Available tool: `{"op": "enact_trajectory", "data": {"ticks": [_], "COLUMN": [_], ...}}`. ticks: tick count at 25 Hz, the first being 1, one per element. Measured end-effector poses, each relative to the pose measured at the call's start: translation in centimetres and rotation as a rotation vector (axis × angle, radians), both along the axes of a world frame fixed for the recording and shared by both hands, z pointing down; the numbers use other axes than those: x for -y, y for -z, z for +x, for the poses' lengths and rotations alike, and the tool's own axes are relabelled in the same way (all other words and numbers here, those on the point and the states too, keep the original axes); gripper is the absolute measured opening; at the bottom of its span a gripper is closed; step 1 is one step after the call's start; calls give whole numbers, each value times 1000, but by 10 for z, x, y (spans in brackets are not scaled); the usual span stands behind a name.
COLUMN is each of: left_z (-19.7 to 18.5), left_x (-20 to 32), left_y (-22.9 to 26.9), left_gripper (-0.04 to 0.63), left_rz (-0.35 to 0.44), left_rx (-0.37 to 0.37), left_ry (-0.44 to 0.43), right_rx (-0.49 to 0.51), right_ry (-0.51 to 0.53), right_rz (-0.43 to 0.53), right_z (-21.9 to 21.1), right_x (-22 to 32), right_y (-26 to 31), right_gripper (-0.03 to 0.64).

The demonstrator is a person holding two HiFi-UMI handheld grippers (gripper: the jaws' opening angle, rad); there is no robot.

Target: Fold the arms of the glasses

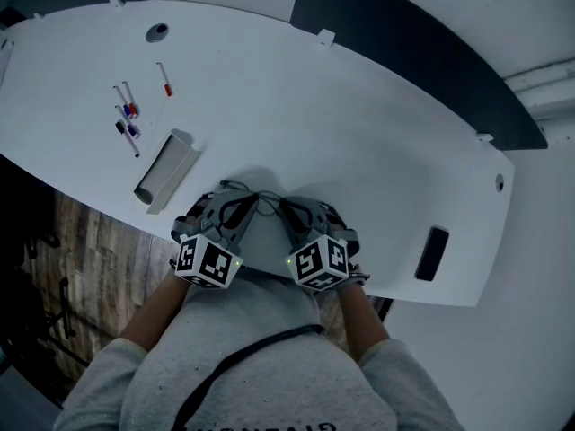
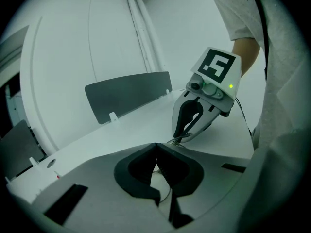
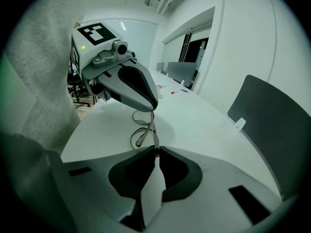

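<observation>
At frame centre the left gripper (image 2: 156, 145) and the right gripper (image 3: 156, 152) are both pinched shut on the glasses (image 3: 140, 132), mid-fold I think; next, swing one arm inward gently.

We hold both tools angled downward, tips nearly meeting. Our left hand-held gripper (image 2: 156, 147) has its jaws fully together; our right hand-held gripper (image 3: 156, 152) seems pinched on the thin arm of the glasses (image 3: 138, 135) at its tips.

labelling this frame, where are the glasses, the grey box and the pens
glasses (image 3: 154, 132), right gripper view, thin bar at the jaws
grey box (image 1: 166, 171), head view, long side wall
pens (image 1: 131, 111), head view, middle of the cluster
</observation>
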State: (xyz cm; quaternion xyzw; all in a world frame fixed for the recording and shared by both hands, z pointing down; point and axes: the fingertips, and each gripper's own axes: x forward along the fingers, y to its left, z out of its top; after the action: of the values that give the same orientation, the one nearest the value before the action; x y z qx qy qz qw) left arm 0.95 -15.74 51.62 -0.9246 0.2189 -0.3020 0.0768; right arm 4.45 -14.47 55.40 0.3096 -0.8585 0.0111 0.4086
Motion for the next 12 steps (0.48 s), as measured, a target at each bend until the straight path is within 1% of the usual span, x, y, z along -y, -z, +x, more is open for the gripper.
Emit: {"op": "enact_trajectory", "data": {"ticks": [5,10,12], "left_z": [-1,-1,-1], "left_x": [5,11,12], "left_y": [-6,-8,-10], "left_gripper": [15,15,15], "left_rz": [-7,-16,-19], "left_rx": [10,2,2], "left_ry": [20,36,36], "right_rx": [5,26,16], "right_ry": [0,-16,-21], "right_rz": [1,2,-5], "right_z": [-2,-3,-1], "right_x": [1,3,2], "right_y": [0,2,0], "right_gripper": [41,42,43]}}
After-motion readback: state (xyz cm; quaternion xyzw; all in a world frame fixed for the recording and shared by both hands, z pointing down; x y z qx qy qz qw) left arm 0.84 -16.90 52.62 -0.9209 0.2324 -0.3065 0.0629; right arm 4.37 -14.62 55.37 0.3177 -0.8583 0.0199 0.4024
